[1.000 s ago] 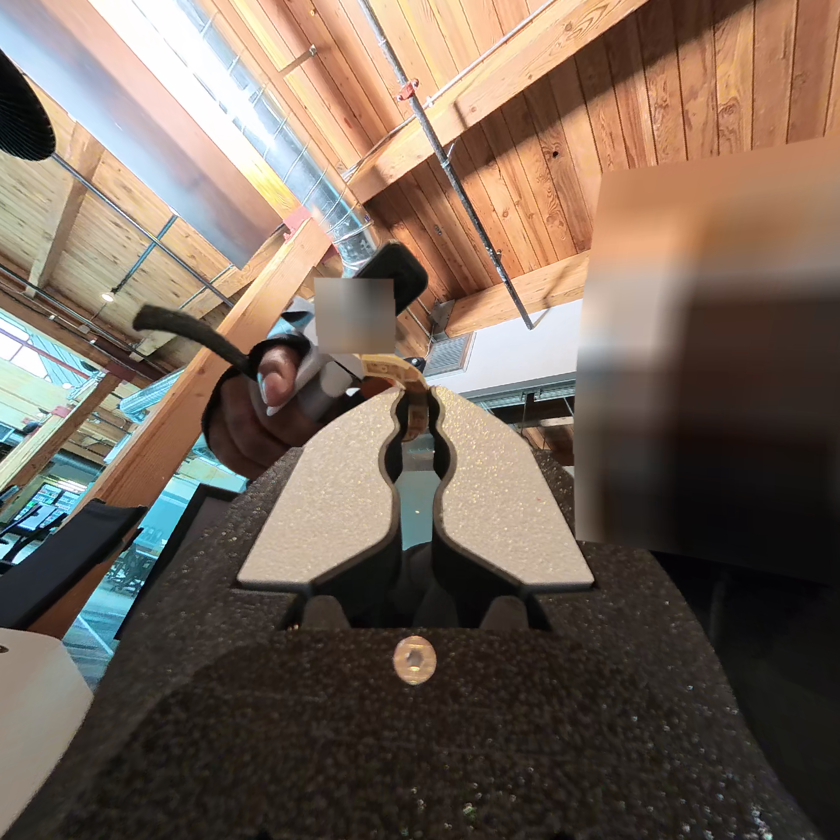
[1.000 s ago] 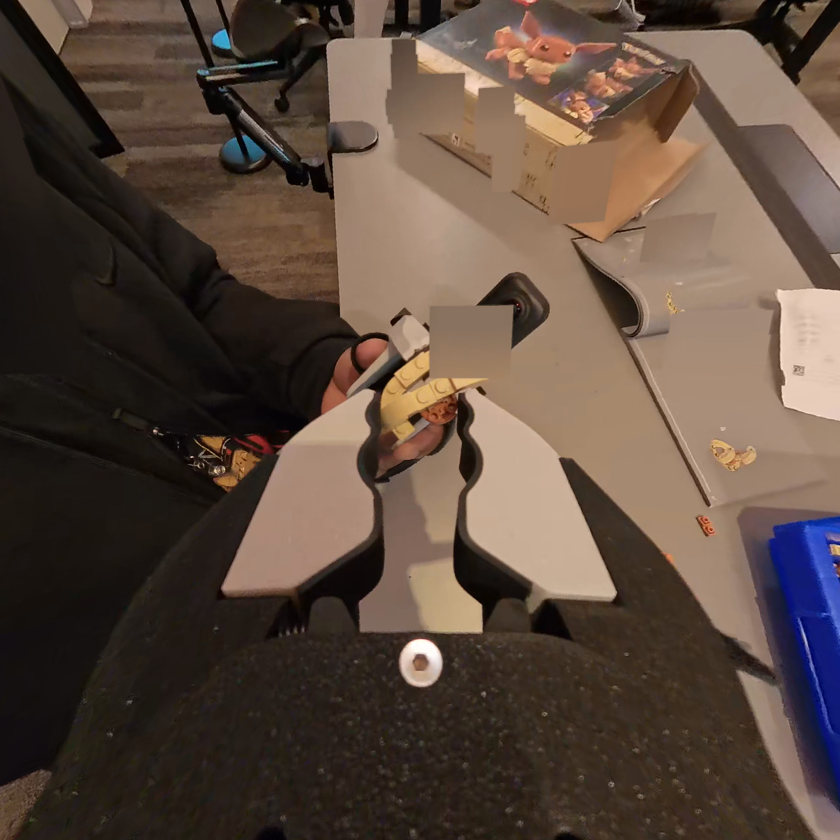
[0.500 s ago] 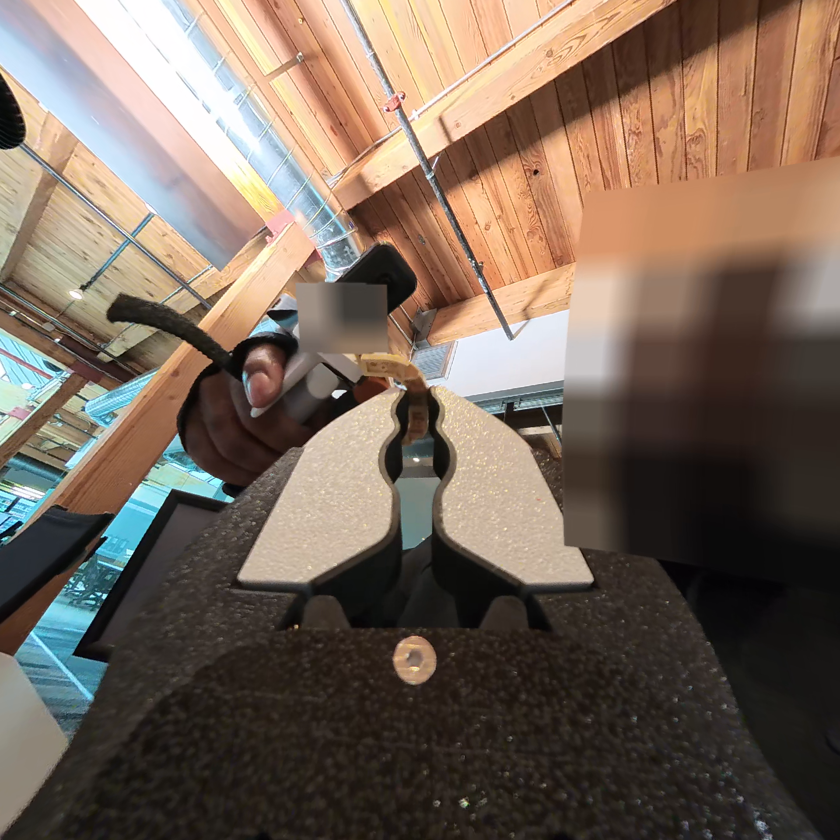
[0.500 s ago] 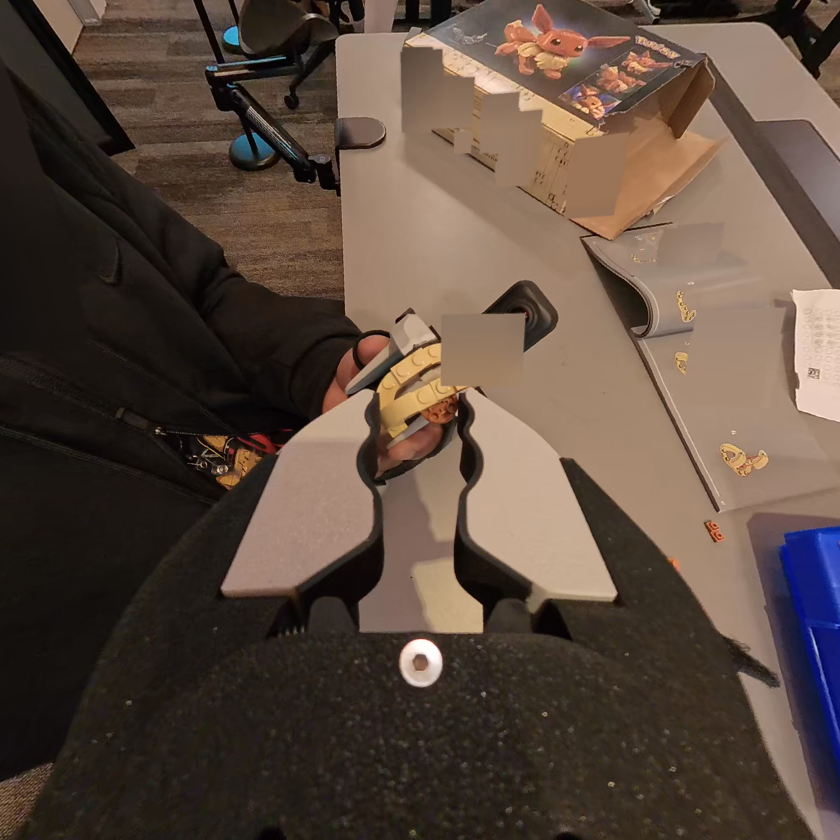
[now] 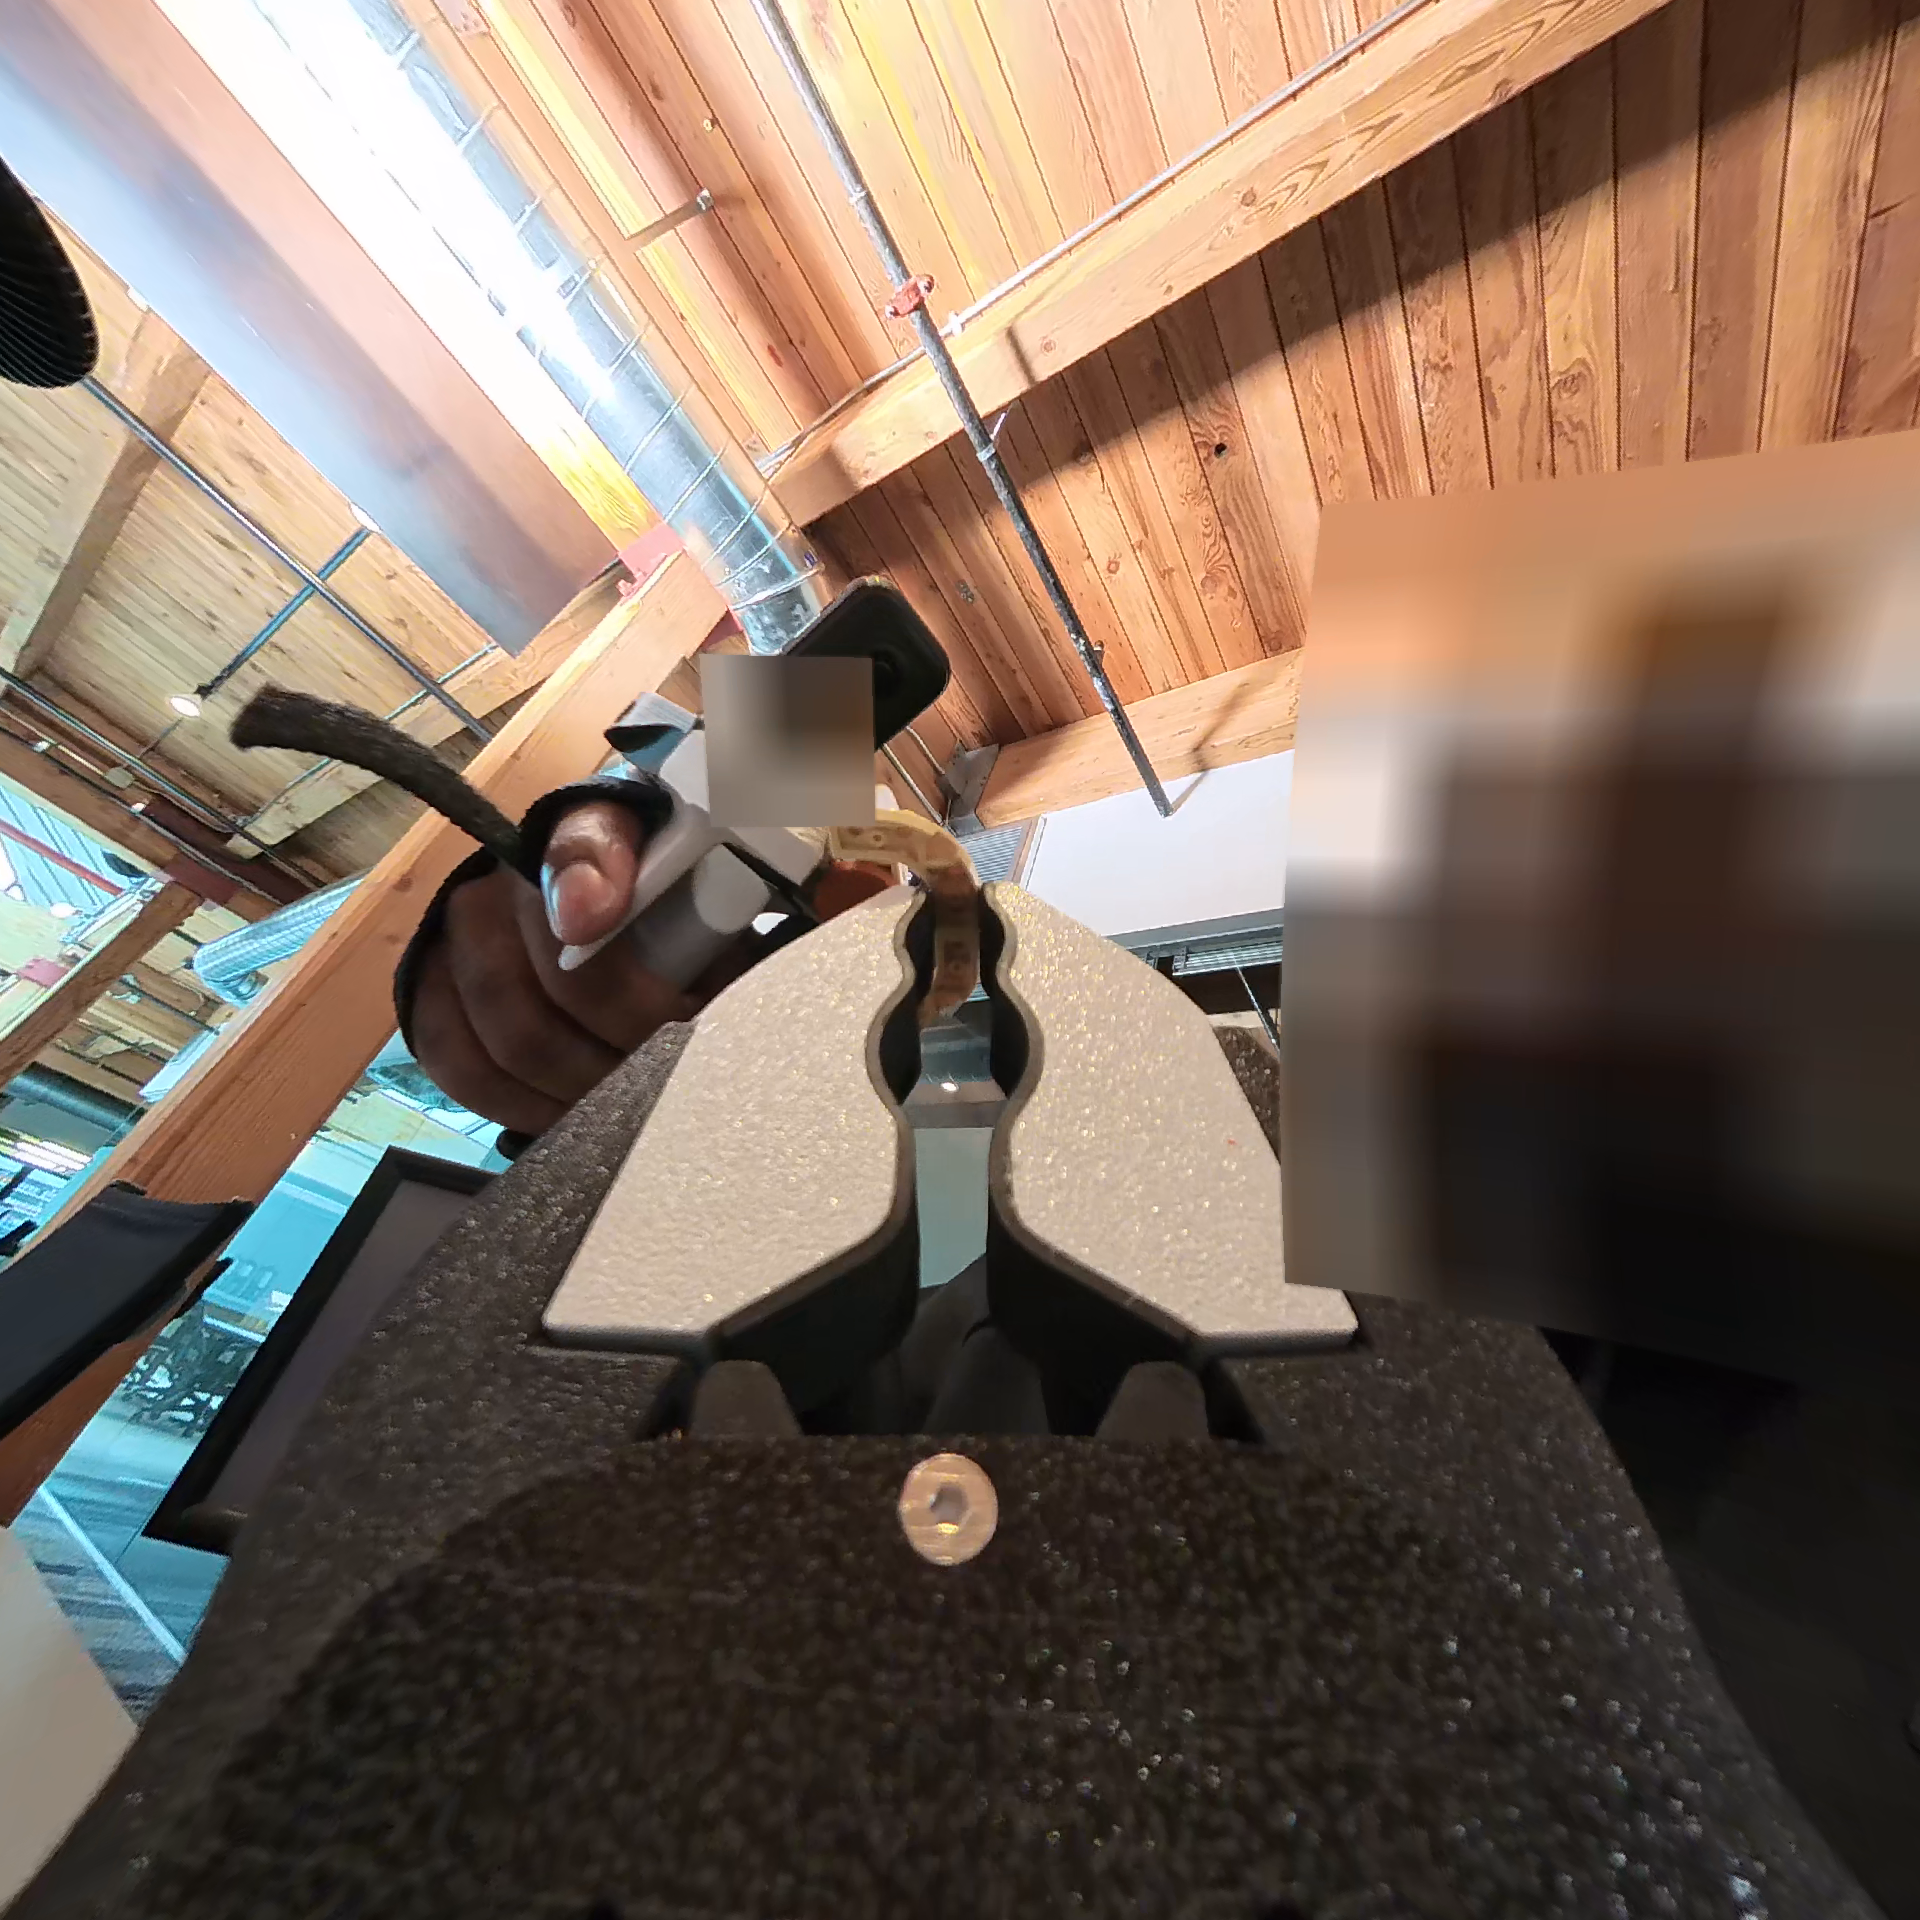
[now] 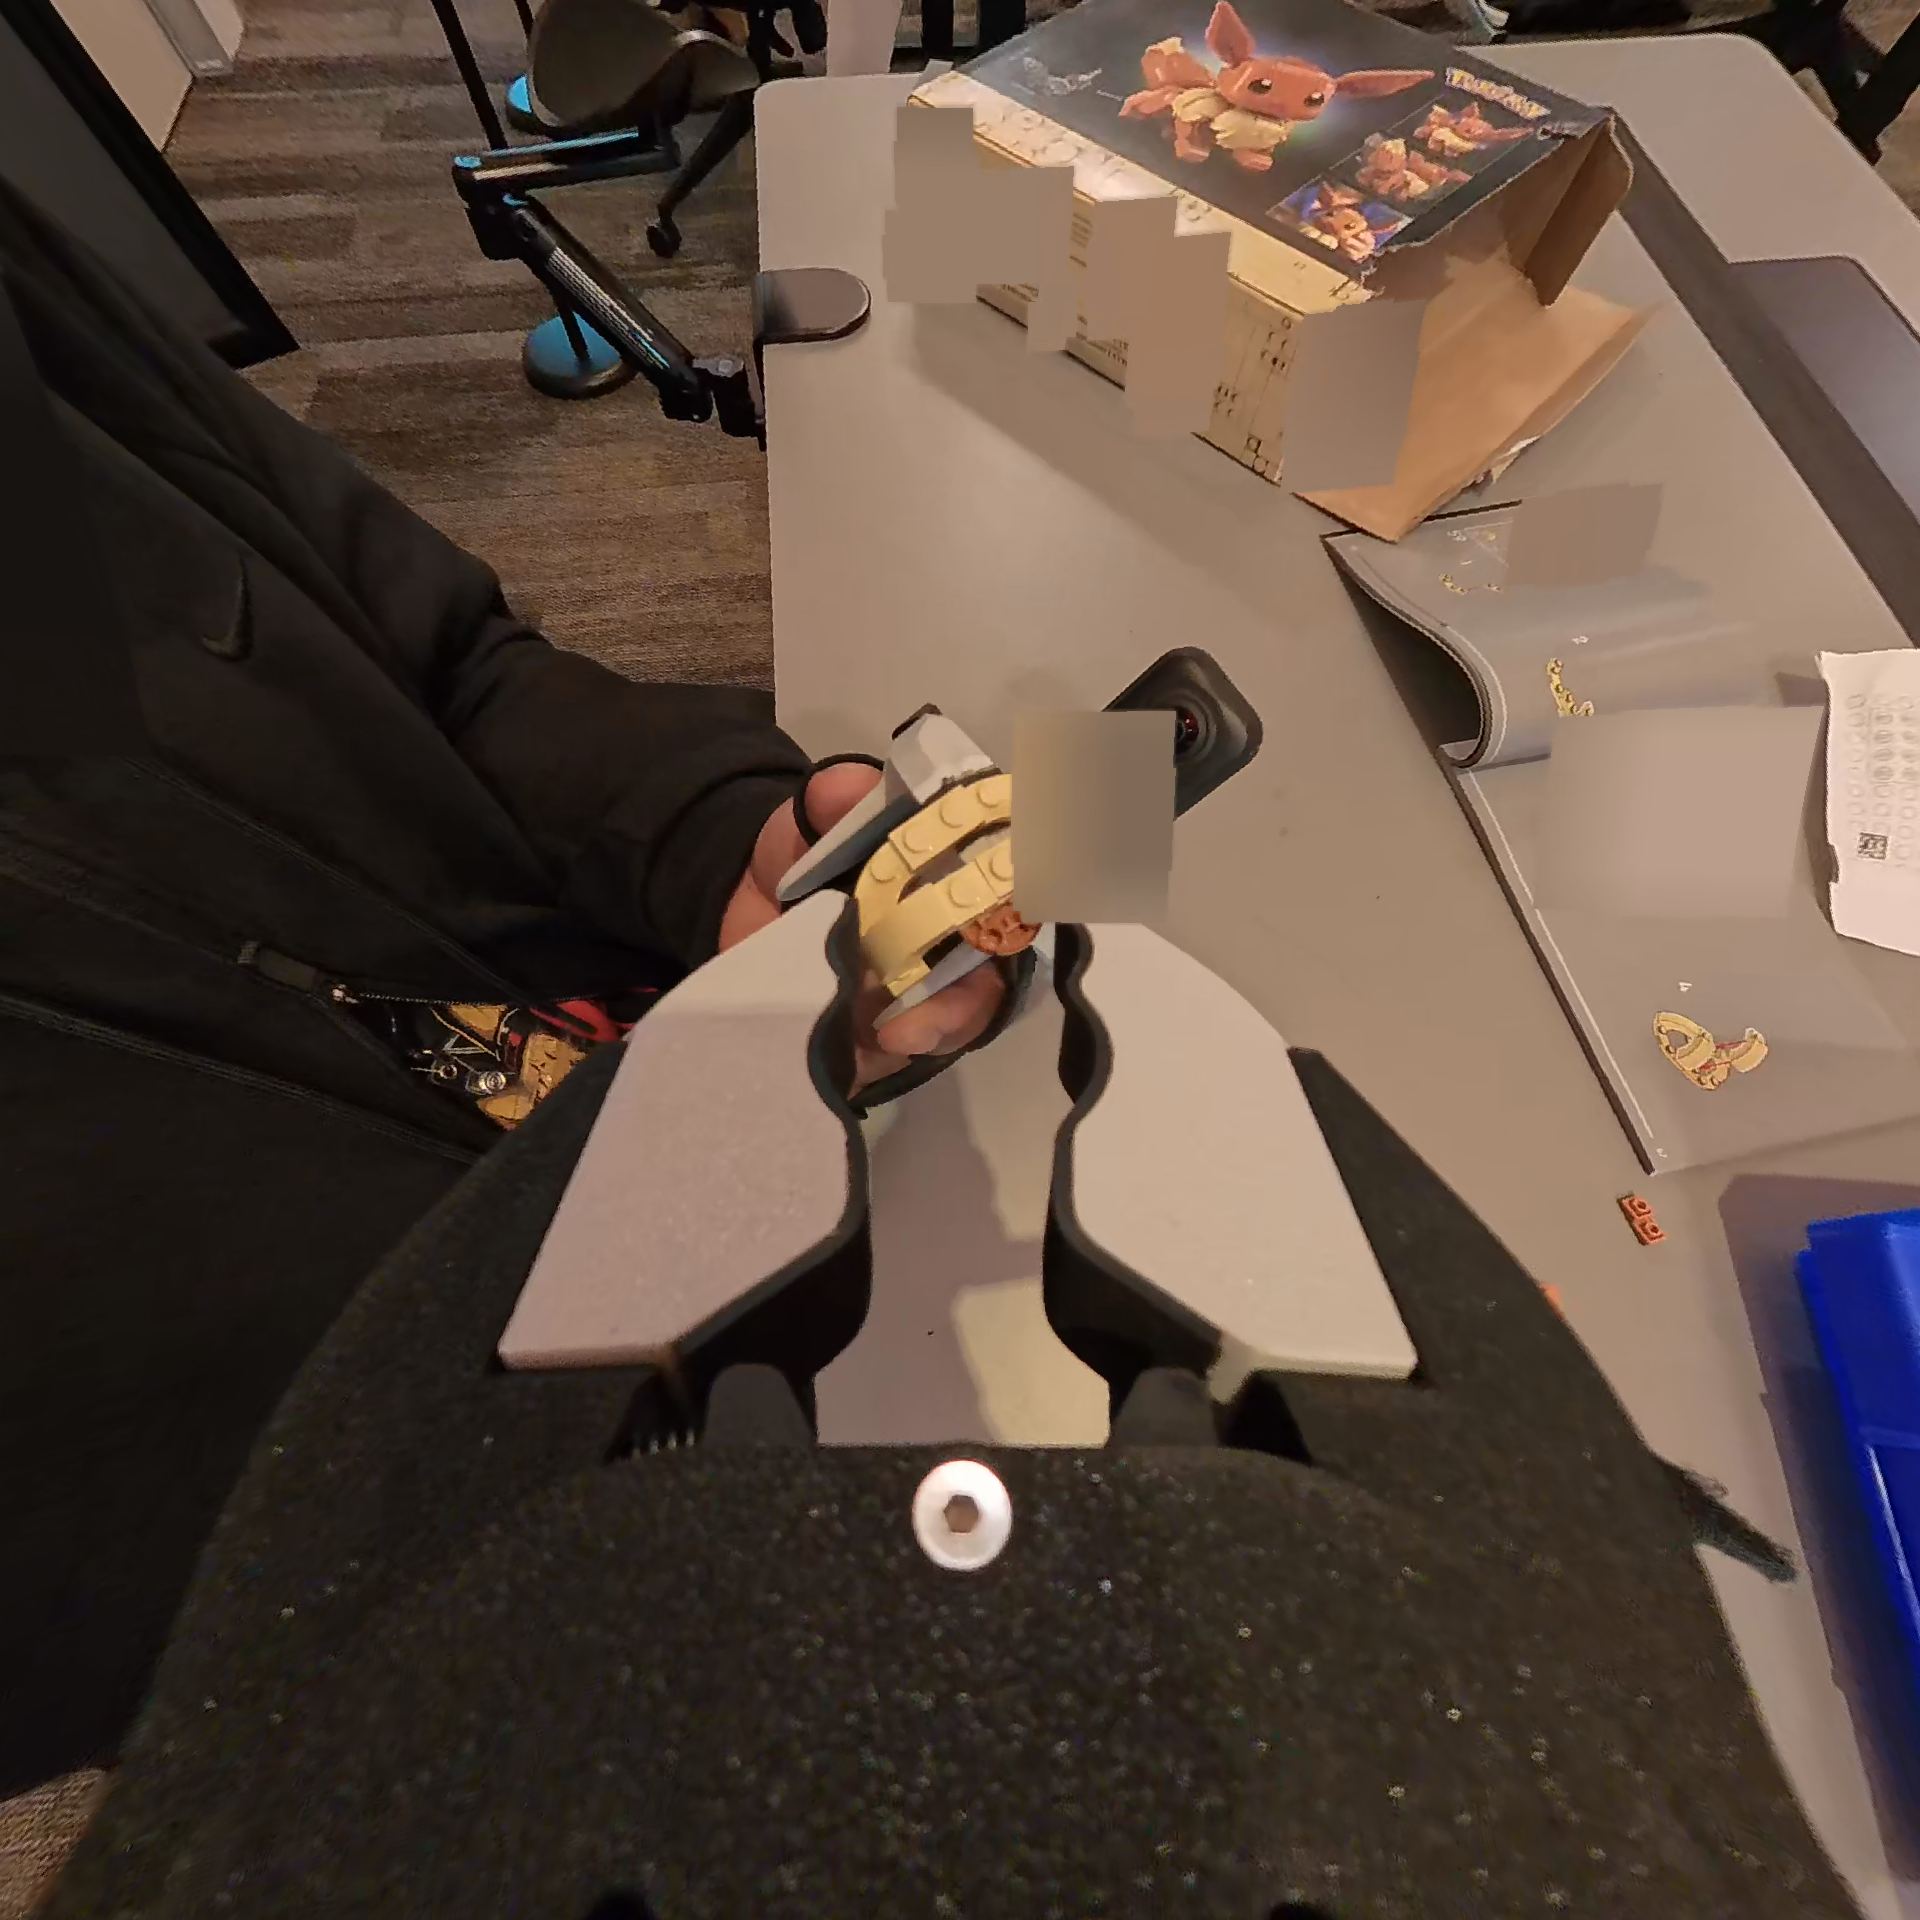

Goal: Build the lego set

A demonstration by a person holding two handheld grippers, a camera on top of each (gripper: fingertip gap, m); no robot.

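A tan Lego assembly [image 6: 935, 883] of curved plates with a small round brown piece [image 6: 1003, 928] is held in the air over the grey table [image 6: 1039, 540]. My left gripper [image 5: 951, 904] is shut on a tan curved plate [image 5: 954, 935] of it. In the right wrist view the left gripper's grey fingers [image 6: 920, 769] clamp the assembly from the left, held by a hand. My right gripper [image 6: 951, 935] is open, its tips on either side of the assembly's near end. It also shows in the left wrist view [image 5: 707, 883], close to the brown piece [image 5: 852, 888].
The opened Lego box [image 6: 1299, 156] lies at the back of the table. An open instruction booklet [image 6: 1662, 883], a white paper sheet [image 6: 1870, 810], a small brown brick [image 6: 1640, 1218] and a blue bin [image 6: 1870, 1403] are on the right. A person's dark jacket fills the left. The tips of both grippers are at nearly the same place. Left tips and right tips are each some 30 centimetres from the small brown brick [image 6: 1640, 1218].
Both grippers have drifted slightly together with the assembly between them. The left gripper's hold and the right gripper's opening look the same.
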